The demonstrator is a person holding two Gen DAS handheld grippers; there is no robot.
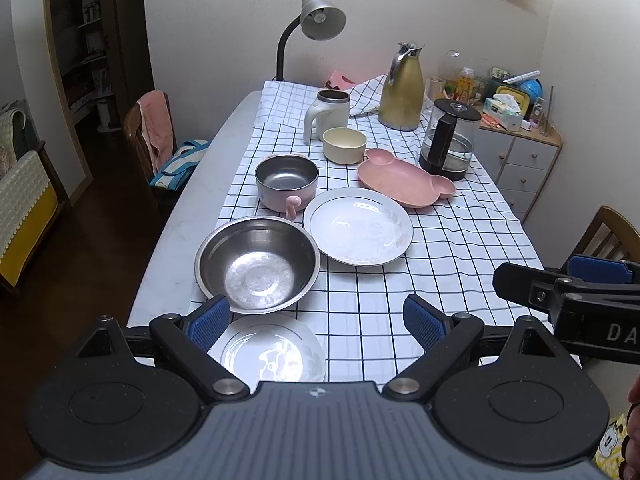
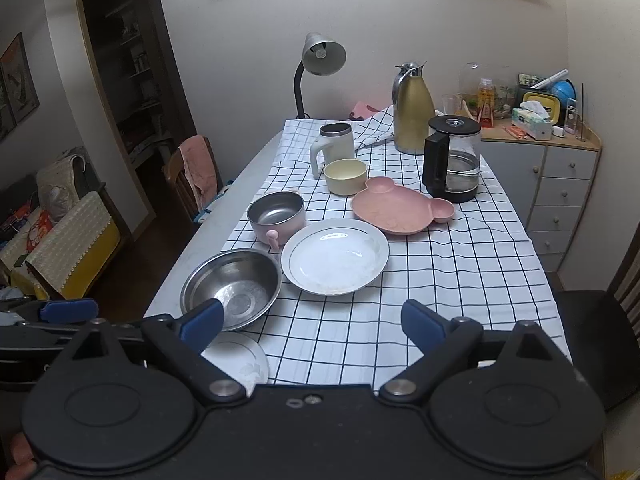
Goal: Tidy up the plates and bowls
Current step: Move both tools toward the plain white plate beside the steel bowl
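Note:
On the checked tablecloth lie a small white plate (image 1: 276, 354) nearest me, a large steel bowl (image 1: 258, 264), a big white plate (image 1: 358, 226), a pink steel-lined bowl with a handle (image 1: 286, 182), a pink bear-shaped plate (image 1: 404, 180) and a cream bowl (image 1: 344, 144). My left gripper (image 1: 320, 326) is open and empty, above the small plate. My right gripper (image 2: 312, 322) is open and empty, above the near table edge, right of the steel bowl (image 2: 232, 286). The big white plate (image 2: 334, 256) and pink plate (image 2: 400, 208) lie ahead of it. The right gripper also shows in the left wrist view (image 1: 560, 288).
A white mug (image 1: 326, 118), gold thermos jug (image 1: 402, 88), glass coffee pot (image 1: 450, 144) and desk lamp (image 1: 316, 28) stand at the table's far end. Chairs (image 1: 150, 132) stand at both sides. A drawer cabinet (image 2: 560, 184) with clutter is at the right.

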